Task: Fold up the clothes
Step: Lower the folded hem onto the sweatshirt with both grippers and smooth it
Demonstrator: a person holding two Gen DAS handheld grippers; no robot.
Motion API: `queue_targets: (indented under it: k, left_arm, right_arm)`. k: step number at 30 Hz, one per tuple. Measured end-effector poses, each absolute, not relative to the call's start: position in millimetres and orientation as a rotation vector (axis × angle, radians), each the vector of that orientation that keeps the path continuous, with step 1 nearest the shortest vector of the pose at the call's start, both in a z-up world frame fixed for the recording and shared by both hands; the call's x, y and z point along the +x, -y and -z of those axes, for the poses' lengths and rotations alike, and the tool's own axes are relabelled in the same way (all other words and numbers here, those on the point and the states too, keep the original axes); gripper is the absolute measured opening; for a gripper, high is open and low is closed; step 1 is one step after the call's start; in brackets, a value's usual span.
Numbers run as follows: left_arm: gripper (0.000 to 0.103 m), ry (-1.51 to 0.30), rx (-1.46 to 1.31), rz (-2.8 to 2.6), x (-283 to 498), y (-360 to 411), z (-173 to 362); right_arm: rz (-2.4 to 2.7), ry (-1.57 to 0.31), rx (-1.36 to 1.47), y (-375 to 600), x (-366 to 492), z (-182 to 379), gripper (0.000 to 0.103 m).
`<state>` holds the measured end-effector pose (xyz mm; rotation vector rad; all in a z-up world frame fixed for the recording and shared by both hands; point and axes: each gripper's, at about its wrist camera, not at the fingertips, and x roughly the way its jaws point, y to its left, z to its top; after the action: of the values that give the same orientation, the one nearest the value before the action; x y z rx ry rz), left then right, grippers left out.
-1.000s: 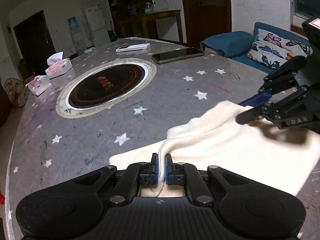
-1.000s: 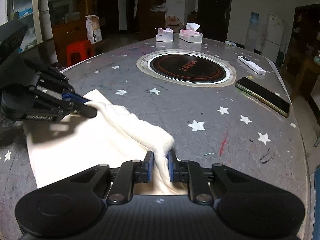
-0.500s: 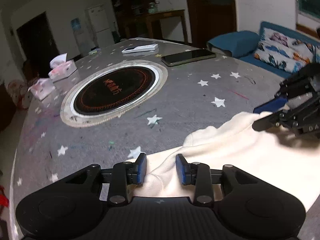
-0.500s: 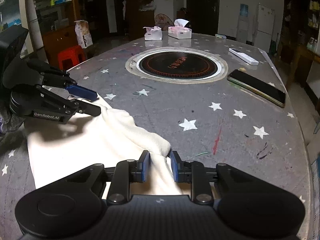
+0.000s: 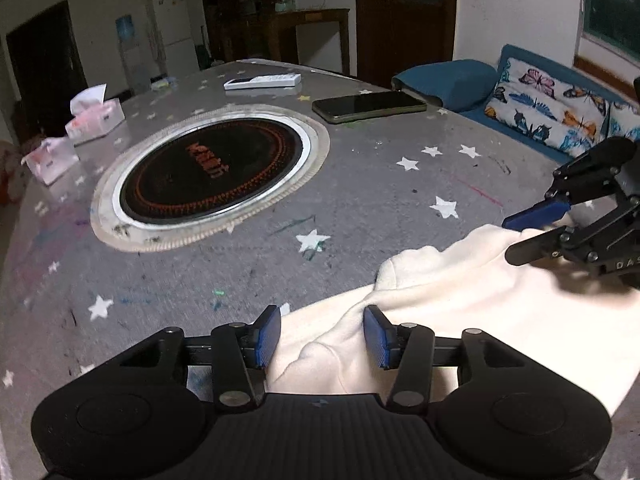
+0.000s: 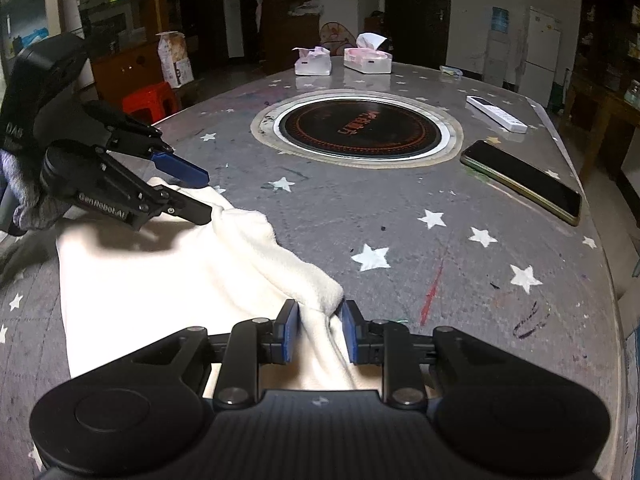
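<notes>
A cream-white fleece garment (image 5: 460,312) lies folded on the grey star-patterned table (image 5: 360,208); it also shows in the right wrist view (image 6: 180,276). My left gripper (image 5: 322,336) is open, its blue pads apart on either side of a raised fold of the cloth. It shows from the side in the right wrist view (image 6: 196,196), jaws apart at the garment's far corner. My right gripper (image 6: 317,330) is open, with a cloth ridge lying loose between the pads. It shows in the left wrist view (image 5: 524,236), jaws apart over the other corner.
A round black induction hob (image 5: 212,168) is set in the table's middle. A phone (image 6: 520,182) and a white remote (image 6: 496,114) lie beyond it. Two tissue boxes (image 6: 344,60) stand at the far edge. A blue sofa (image 5: 520,96) and a red stool (image 6: 150,98) flank the table.
Both grippers have opened and let go of the garment's folded edge. The cloth has dropped and lies on the table. The left gripper's jaws have spread widest.
</notes>
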<state>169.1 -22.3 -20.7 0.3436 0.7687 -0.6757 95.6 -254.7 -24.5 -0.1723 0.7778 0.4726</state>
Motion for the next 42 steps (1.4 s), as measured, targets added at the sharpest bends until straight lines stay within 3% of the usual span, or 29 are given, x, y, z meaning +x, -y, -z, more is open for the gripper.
queue_targets:
  k: [7,22,29,38,40,42]
  left_arm:
    - [0.048,-0.825,0.253,0.678,148,6,21]
    - [0.047,-0.891,0.102,0.736,23,-44,13]
    - [0.012,-0.870,0.128,0.716,33,-49,7]
    - [0.009,-0.715,0.362,0.663,17,-22,-2]
    - [0.009,-0.735,0.385,0.649,21,-17,8]
    - [0.010,-0.748,0.382,0.651,24,-15,13]
  right_arm:
    - [-0.519,-0.775,-0.224,253,92,23,0.023]
    - [-0.735,-0.824,-0.318,242,22,15,0.022]
    - [-0.726,-0.807,-0.266,241,24,0,0.026]
    - [-0.654,-0.834,-0.157,237,41,13,0.024]
    - [-0.642,-0.825,-0.166,233,40,16,0.011]
    - [-0.621,-0.796,-0.209,227,35,15,0.006]
